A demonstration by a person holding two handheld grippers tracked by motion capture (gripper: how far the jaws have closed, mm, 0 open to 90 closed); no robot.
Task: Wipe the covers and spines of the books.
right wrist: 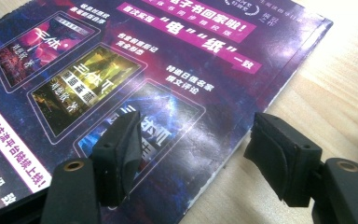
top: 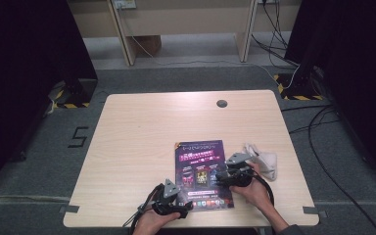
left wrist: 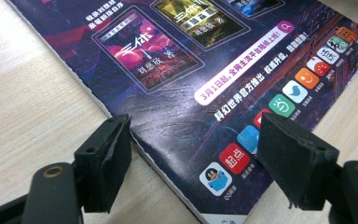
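Magazine [top: 201,175] flat between left gripper [top: 175,197] and right gripper [top: 225,175]

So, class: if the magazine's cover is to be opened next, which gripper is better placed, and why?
Probably the right gripper: its open jaws straddle the magazine along the long right edge. The left gripper straddles the near-left corner, by the bound-looking edge.

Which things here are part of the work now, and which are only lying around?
In use:
- magazine, flat on the table
- left gripper, open over its lower corner
- right gripper, open over its right edge

Lying about:
- white cloth, right of the magazine
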